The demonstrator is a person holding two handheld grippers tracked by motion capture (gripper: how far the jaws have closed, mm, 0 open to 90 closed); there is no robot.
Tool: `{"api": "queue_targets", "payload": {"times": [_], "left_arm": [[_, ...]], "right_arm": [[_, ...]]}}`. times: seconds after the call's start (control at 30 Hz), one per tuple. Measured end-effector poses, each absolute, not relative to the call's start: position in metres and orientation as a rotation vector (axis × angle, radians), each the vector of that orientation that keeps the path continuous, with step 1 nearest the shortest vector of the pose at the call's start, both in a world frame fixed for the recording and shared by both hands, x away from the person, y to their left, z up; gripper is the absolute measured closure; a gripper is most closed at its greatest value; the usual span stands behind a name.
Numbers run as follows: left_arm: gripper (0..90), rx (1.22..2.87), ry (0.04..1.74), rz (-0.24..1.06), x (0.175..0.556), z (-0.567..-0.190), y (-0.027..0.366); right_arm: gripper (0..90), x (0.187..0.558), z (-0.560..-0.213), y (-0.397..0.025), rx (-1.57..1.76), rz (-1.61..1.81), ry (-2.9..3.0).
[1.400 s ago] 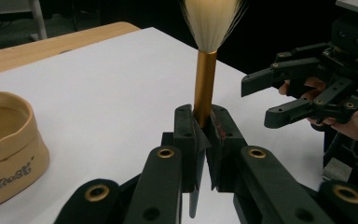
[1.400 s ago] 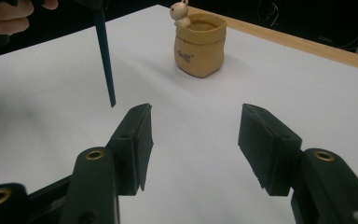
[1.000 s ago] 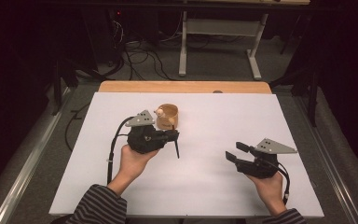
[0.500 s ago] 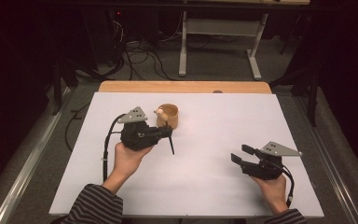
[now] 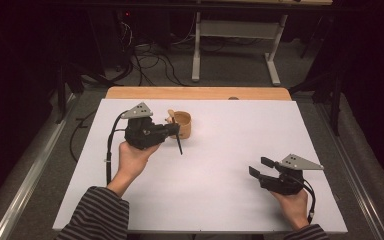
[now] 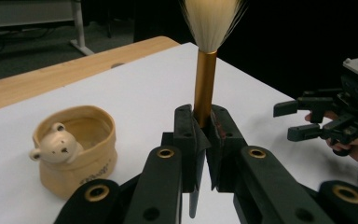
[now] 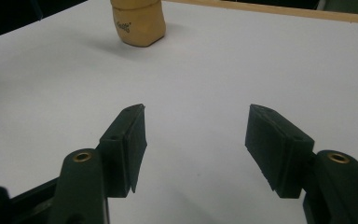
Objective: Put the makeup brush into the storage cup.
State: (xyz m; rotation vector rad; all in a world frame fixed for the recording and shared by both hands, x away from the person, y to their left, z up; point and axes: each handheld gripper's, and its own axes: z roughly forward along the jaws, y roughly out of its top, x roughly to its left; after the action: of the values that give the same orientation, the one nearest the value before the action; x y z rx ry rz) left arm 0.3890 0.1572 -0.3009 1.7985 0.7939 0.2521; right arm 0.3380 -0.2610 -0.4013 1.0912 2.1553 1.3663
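Note:
A tan cup (image 5: pixel 183 124) with a small bear figure (image 6: pixel 56 145) on its rim stands on the white table top (image 5: pixel 230 130), left of centre at the back. My left gripper (image 5: pixel 173 131) is just in front and left of it, shut on a brush (image 6: pixel 204 84). The gold ferrule sits between the jaws, pale bristles (image 6: pixel 212 21) above and the dark handle (image 5: pixel 179 145) slanting down toward the table. My right gripper (image 5: pixel 260 167) hovers near the front right, open, nothing between its fingers (image 7: pixel 126 140). It sees the cup (image 7: pixel 137 21) far ahead.
A wooden table edge (image 5: pixel 195 93) runs along the back of the white surface. Beyond it, cables and metal table legs (image 5: pixel 196 55) stand on the dark floor. The other hand's gripper (image 6: pixel 345 116) appears at the right of the left gripper view.
My left gripper has carried the brush left and farther back, closer to the cup. My right gripper has drifted slightly right and toward the front edge, still open.

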Motion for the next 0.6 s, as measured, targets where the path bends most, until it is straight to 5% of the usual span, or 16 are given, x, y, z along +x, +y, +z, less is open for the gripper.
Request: {"api": "queue_targets", "payload": {"times": [0.6], "left_arm": [[83.4,1.796,0.805,0.324,0.409,-0.282,0.154]], "right_arm": [[40.2,0.336,-0.404,-0.260,1.074,1.331,2.155]]}}
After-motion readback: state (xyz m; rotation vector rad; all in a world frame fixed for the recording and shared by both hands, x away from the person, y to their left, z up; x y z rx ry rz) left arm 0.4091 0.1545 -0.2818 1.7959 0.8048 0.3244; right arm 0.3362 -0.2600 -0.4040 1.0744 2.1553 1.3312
